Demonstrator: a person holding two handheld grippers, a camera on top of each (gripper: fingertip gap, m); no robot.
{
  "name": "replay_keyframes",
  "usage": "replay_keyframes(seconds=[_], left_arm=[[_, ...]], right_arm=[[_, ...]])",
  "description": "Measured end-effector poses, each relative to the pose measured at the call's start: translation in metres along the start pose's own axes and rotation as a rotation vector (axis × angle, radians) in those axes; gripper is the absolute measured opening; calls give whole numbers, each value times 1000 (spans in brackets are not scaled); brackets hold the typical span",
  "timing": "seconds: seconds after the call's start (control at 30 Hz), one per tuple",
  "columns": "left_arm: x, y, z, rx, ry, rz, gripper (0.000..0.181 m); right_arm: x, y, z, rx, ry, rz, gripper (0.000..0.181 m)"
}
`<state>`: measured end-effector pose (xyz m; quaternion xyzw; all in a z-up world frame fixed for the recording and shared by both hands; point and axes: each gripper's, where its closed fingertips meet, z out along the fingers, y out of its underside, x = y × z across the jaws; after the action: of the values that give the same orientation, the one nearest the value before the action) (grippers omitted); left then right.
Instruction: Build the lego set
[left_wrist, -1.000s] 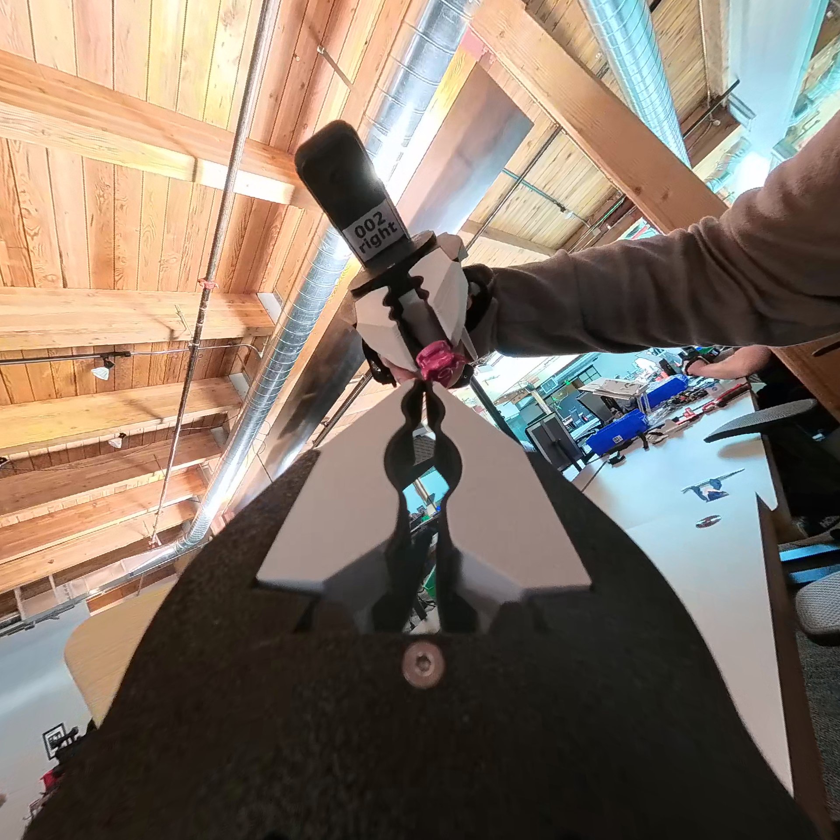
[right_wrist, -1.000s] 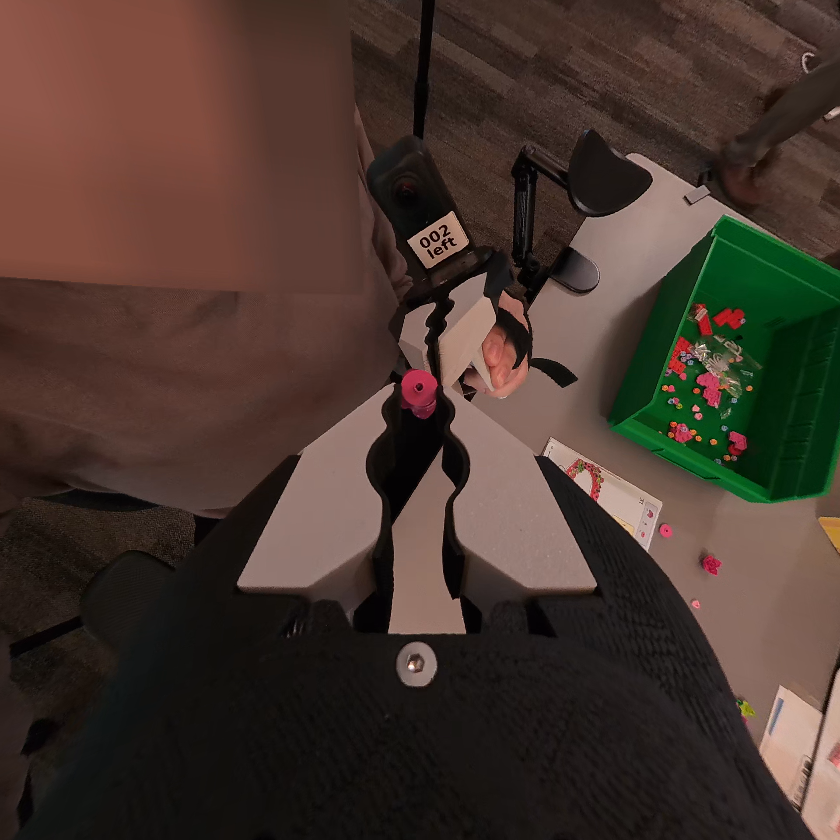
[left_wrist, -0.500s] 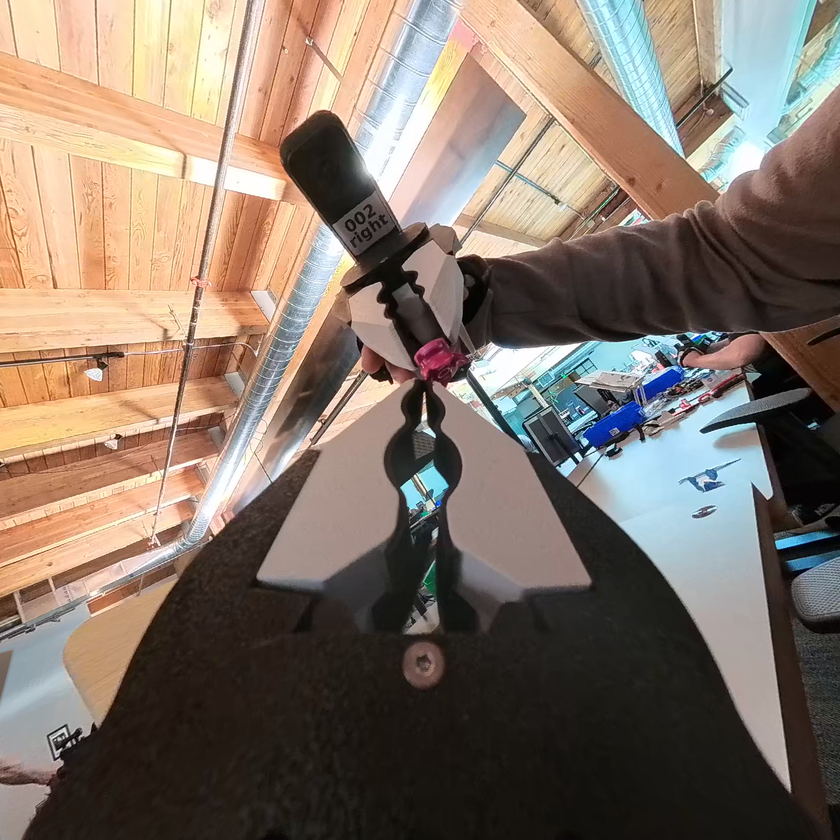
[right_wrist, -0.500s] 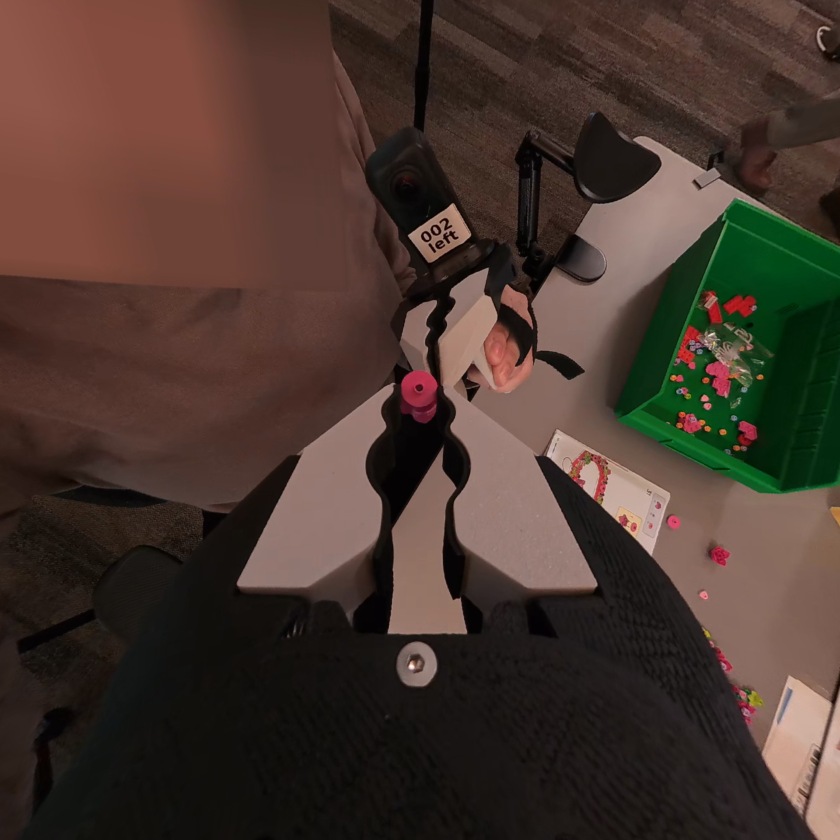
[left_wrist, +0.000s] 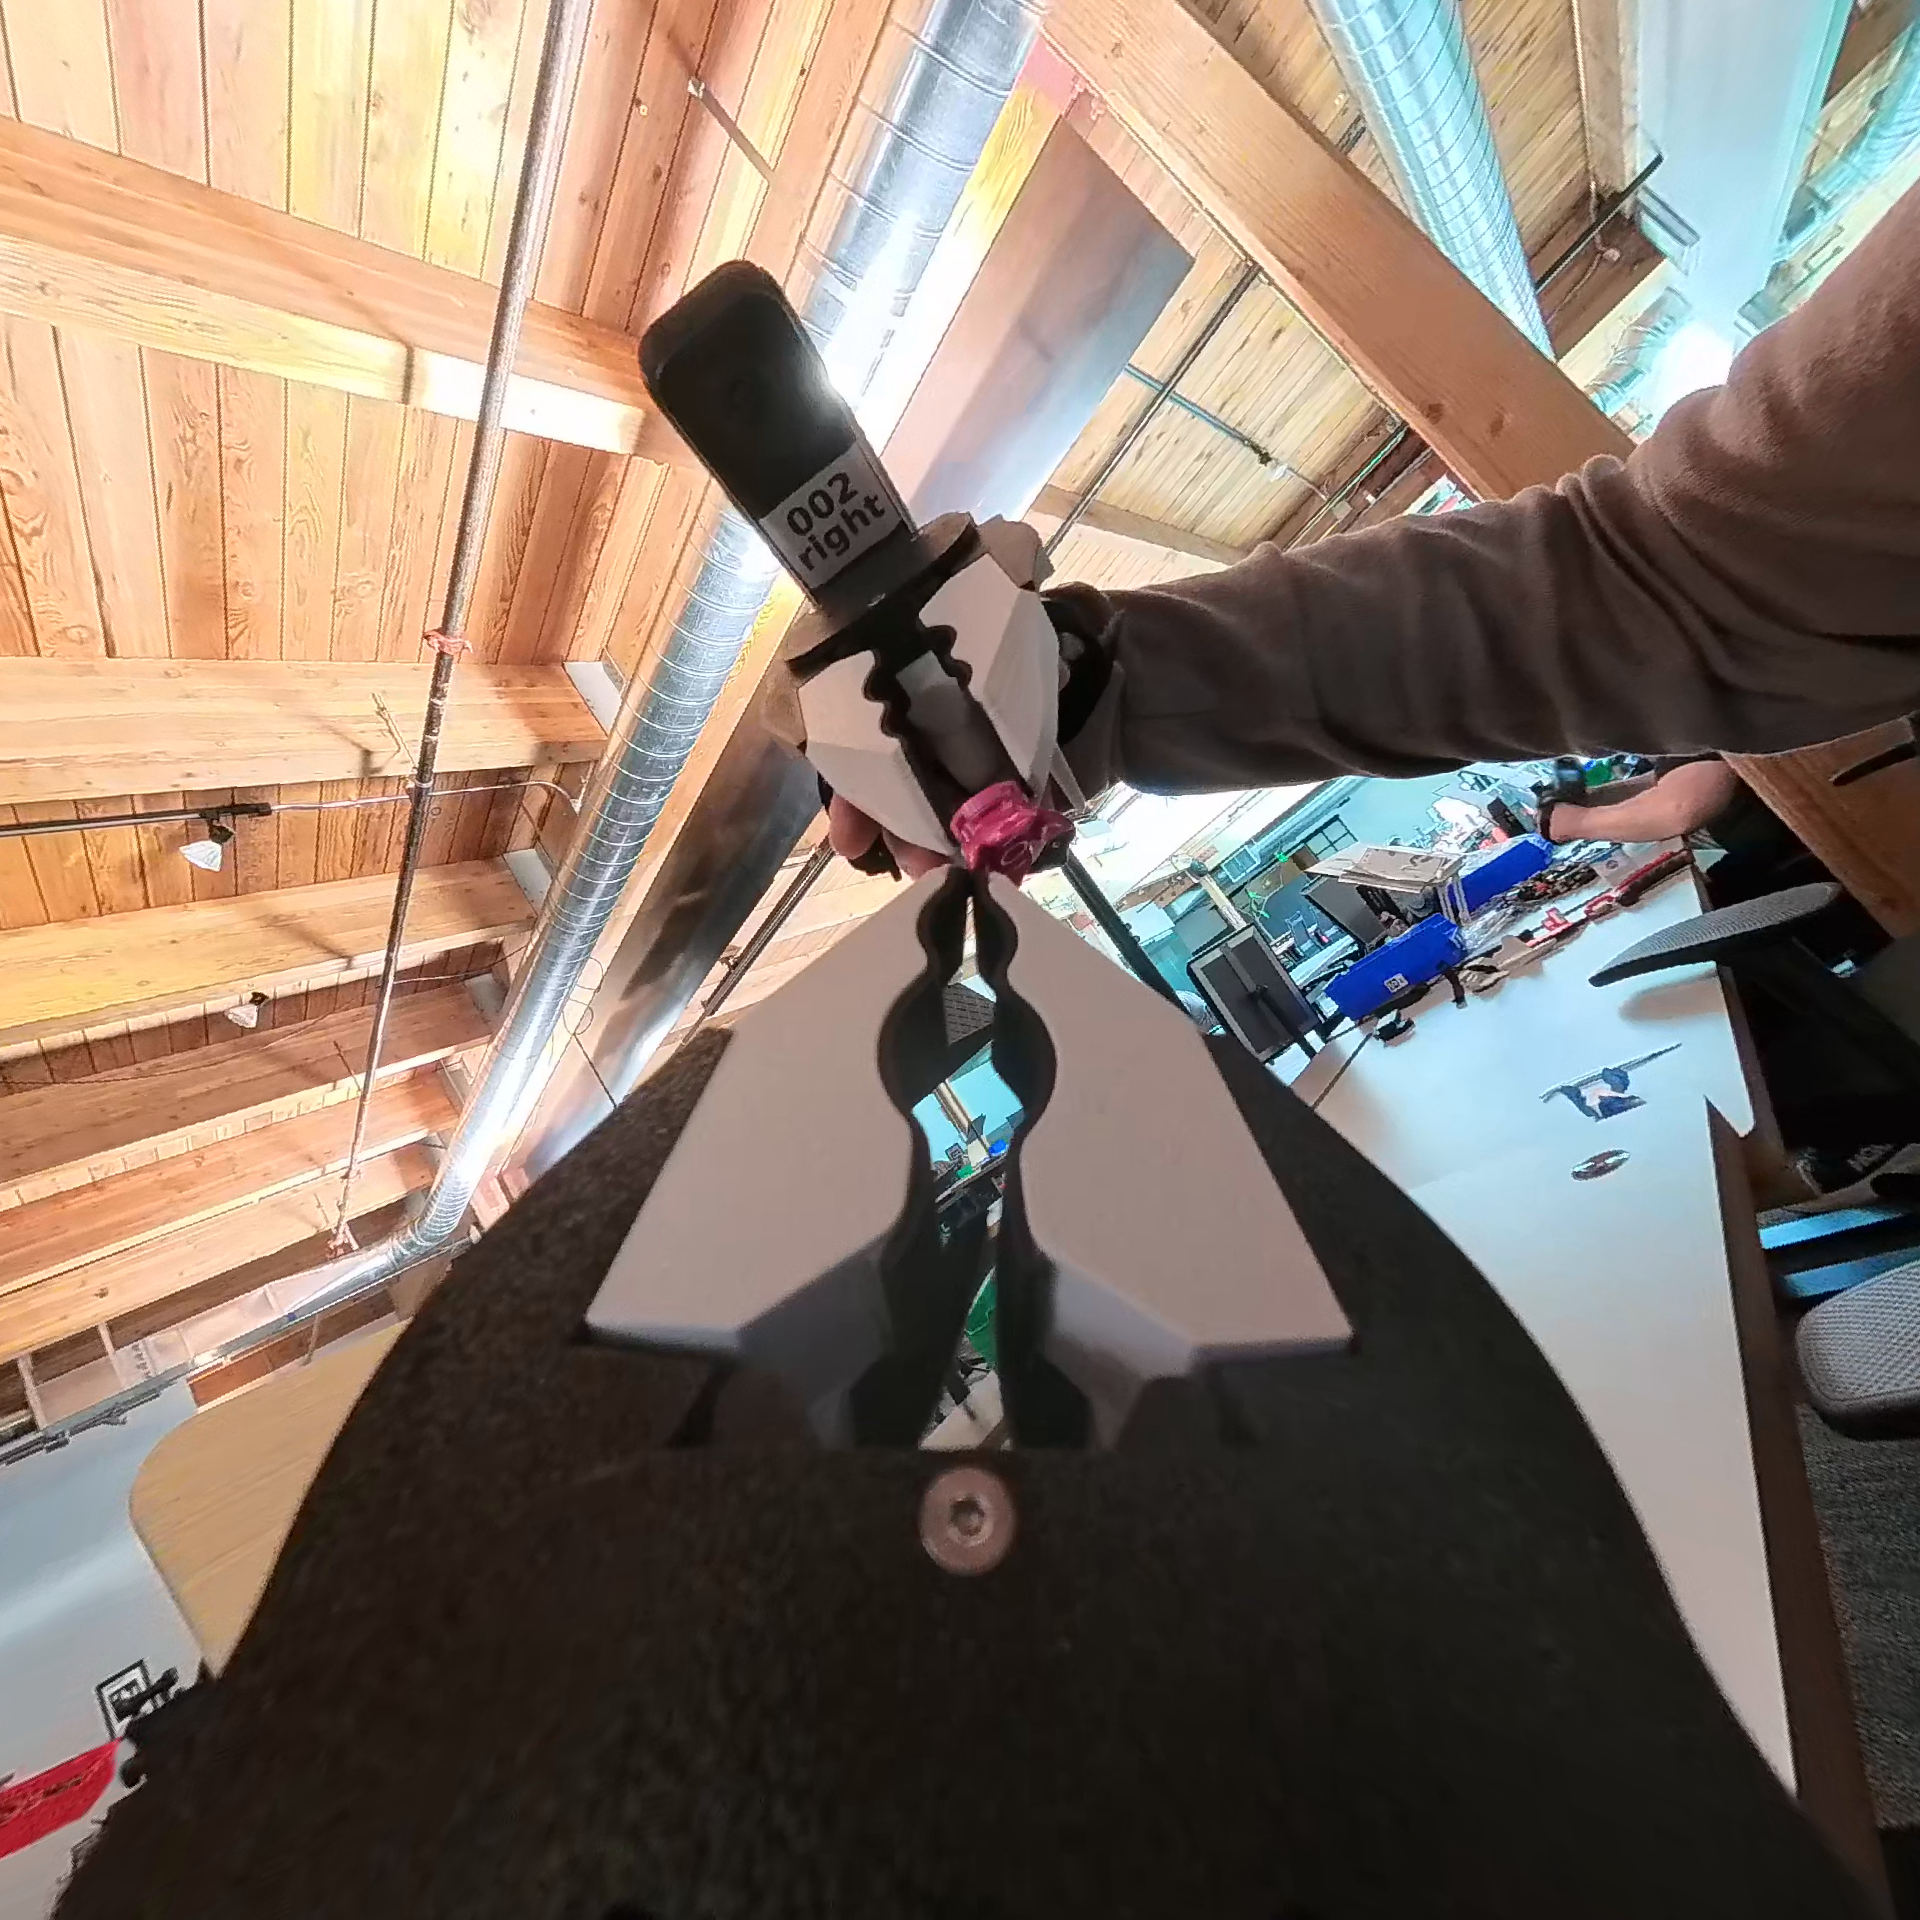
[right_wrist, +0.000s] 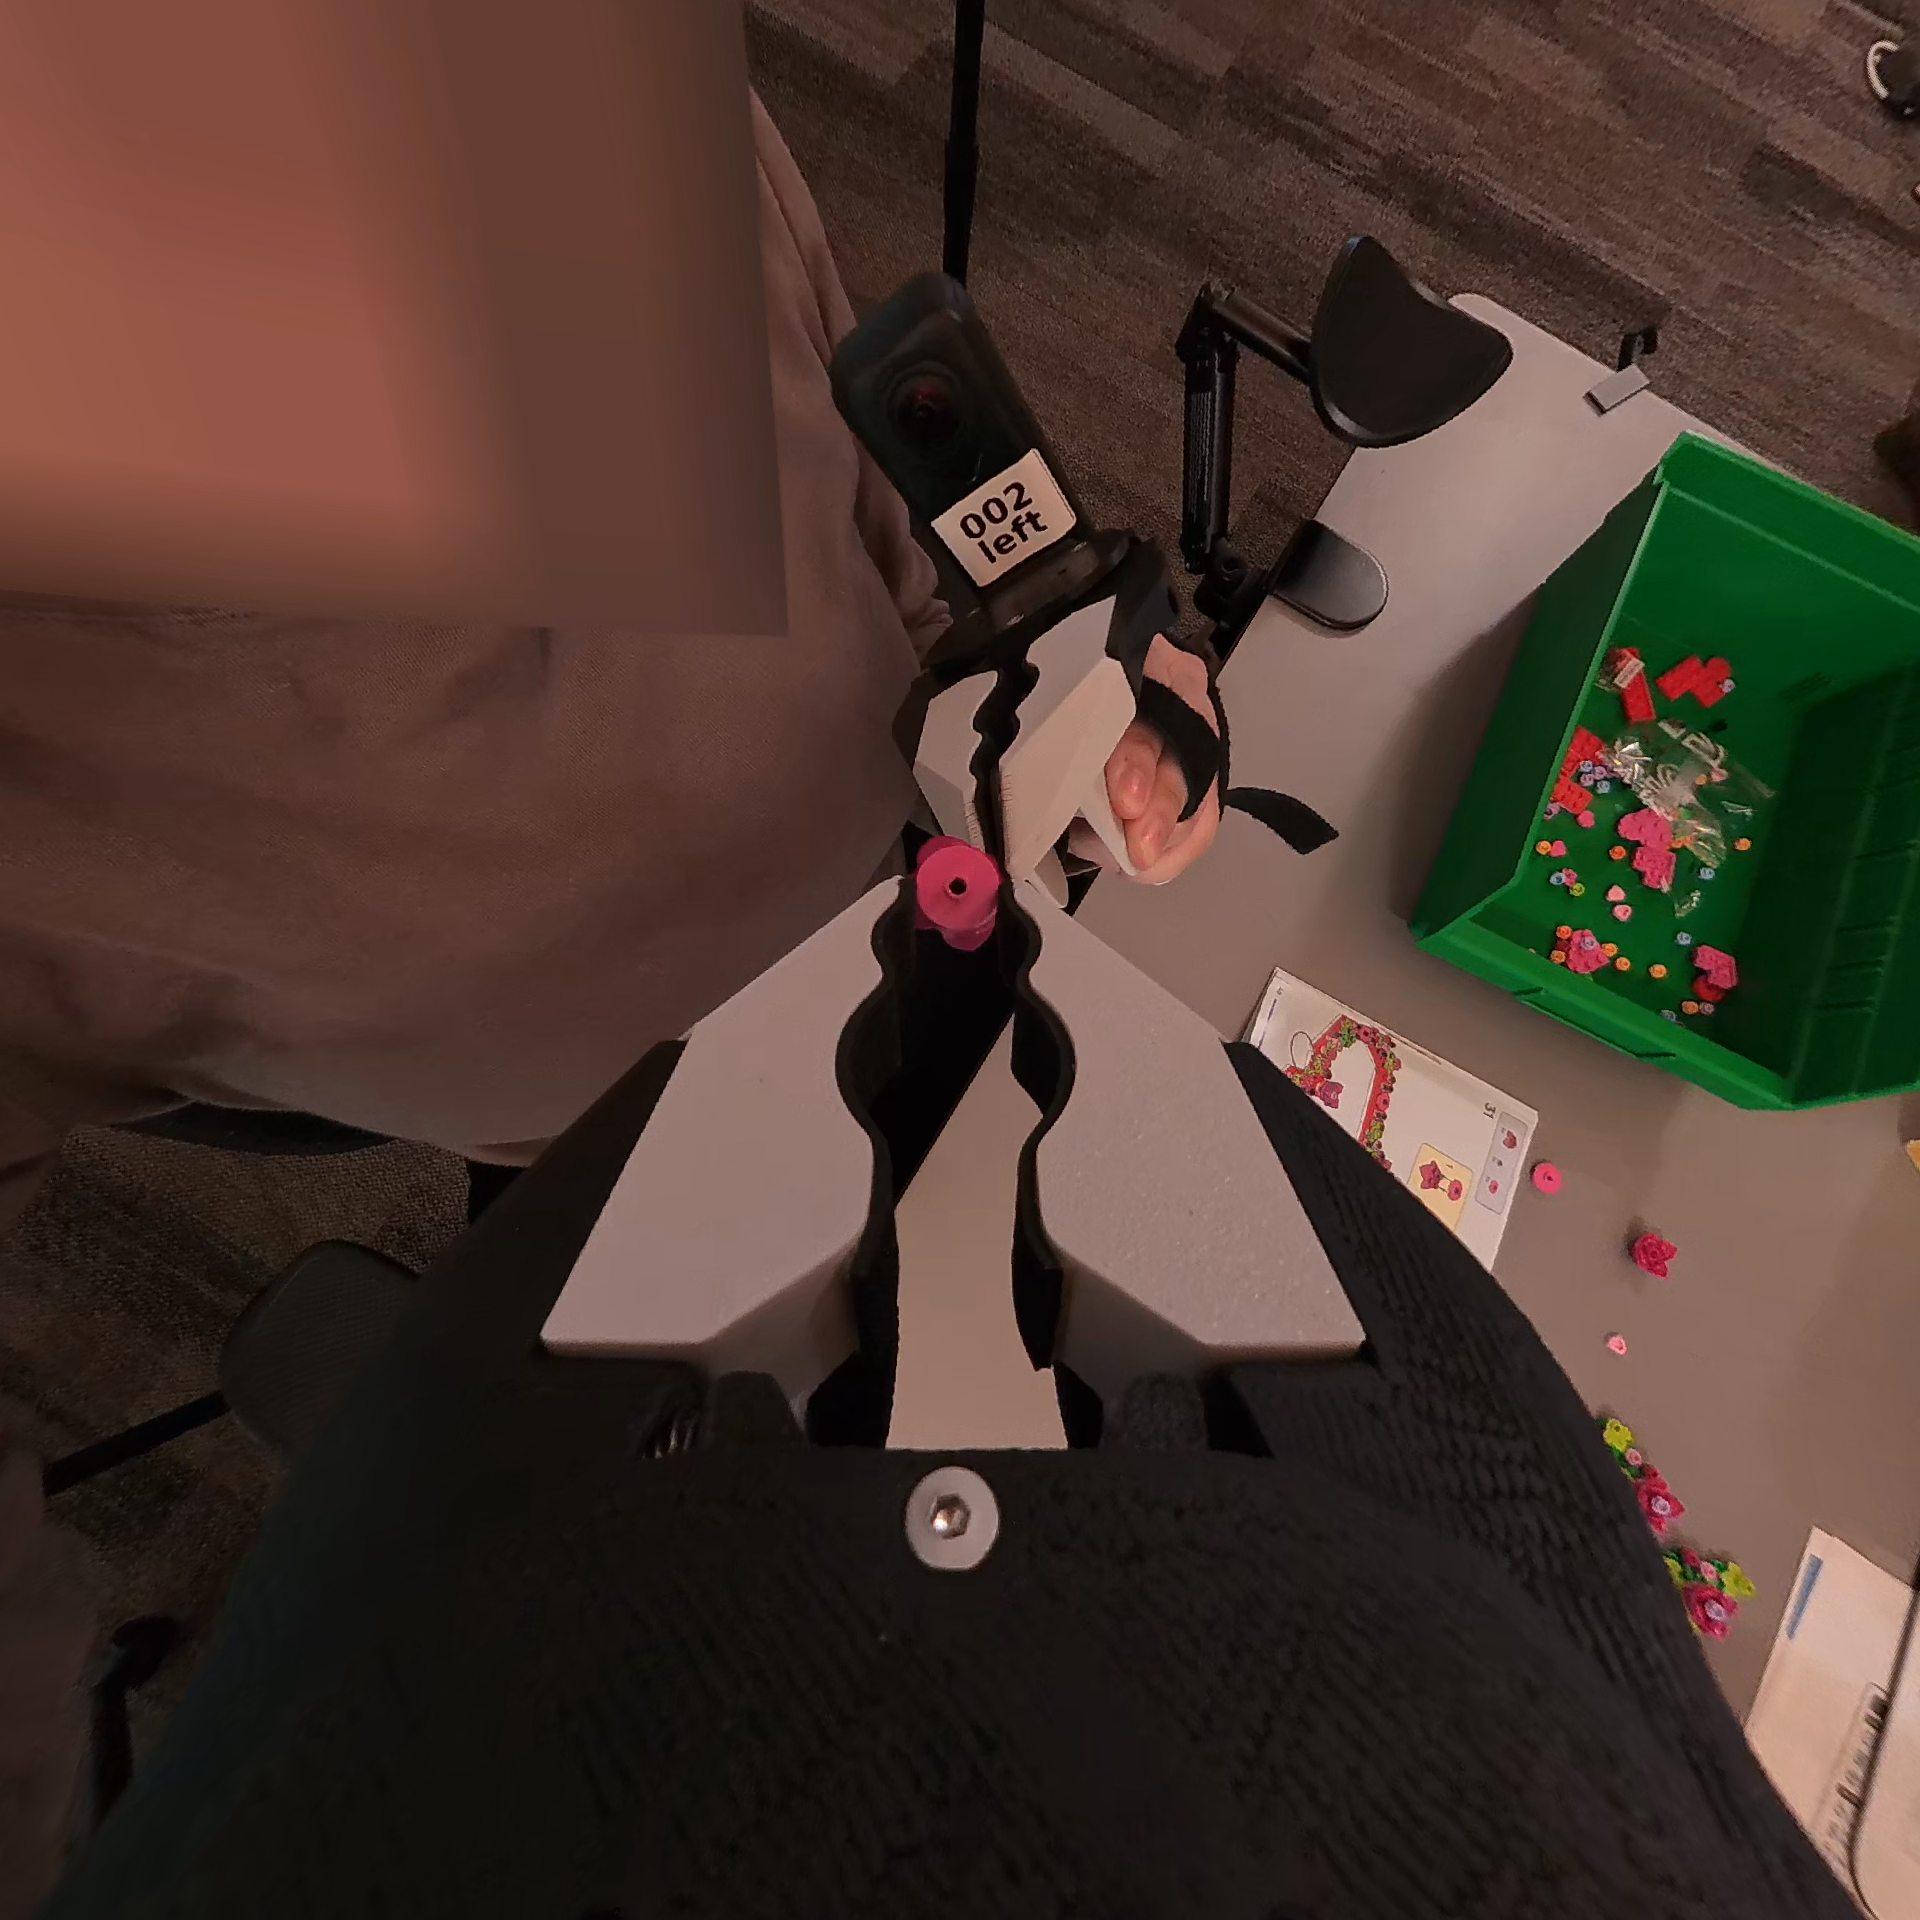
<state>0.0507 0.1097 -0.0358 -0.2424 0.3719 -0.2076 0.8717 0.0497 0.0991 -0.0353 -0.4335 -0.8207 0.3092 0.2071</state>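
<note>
I hold both grippers in the air, tip to tip. In the right wrist view my right gripper (right_wrist: 961, 902) is shut on a small magenta lego flower piece (right_wrist: 951, 891). The left gripper (right_wrist: 987, 821) points at it from beyond, its tips against the piece. In the left wrist view my left gripper (left_wrist: 975, 883) points up at the ceiling, jaws together, tips touching the magenta piece (left_wrist: 1003, 836) held by the right gripper (left_wrist: 987, 821). I cannot tell whether the left tips pinch a part of it.
A green bin (right_wrist: 1548, 686) of red and pink lego pieces stands on the grey table (right_wrist: 1455, 623) below right. An instruction booklet (right_wrist: 1382, 1101), loose pink pieces (right_wrist: 1652, 1252) and built flowers (right_wrist: 1683, 1558) lie near it. A person's torso fills the left. The tips of both grippers are at nearly the same place.
Both grippers stay tip to tip on the magenta piece. The pair has tilted and shifted slightly, so the table and ceiling slid a little in both views.
</note>
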Motion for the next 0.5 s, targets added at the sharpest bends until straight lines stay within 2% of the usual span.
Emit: replay_keyframes(seconds=[0.5], left_arm=[[-1,2,0,-3,-2,0,0]], right_arm=[[3,1,0,13,12,13,16]])
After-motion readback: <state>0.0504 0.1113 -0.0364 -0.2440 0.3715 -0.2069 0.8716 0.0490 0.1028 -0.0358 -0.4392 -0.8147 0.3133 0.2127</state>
